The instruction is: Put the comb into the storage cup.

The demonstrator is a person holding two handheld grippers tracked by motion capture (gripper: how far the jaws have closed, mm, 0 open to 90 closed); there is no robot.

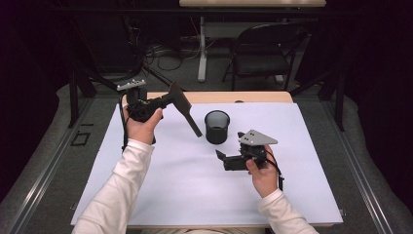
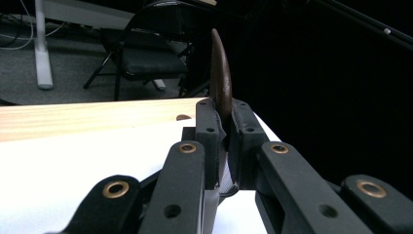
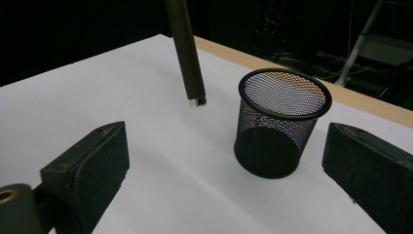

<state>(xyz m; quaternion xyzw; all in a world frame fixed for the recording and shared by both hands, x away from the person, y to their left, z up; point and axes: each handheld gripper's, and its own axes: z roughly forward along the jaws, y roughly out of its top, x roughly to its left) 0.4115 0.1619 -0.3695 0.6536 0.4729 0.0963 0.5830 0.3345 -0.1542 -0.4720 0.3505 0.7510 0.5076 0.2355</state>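
Both grippers matter here: the right gripper [image 1: 221, 156], jaws spread and empty, waits near the mesh cup [image 1: 216, 126]. Farther back, the left gripper [image 1: 168, 100] pinches a spatula [image 1: 185, 107] by its blade, handle hanging beside the cup; centre the handle tip over the rim before lowering.

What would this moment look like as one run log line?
left gripper: shut on spatula, lifted, handle end down beside mesh cup | right gripper: open, holds nothing, near cup | cup upright on white sheet
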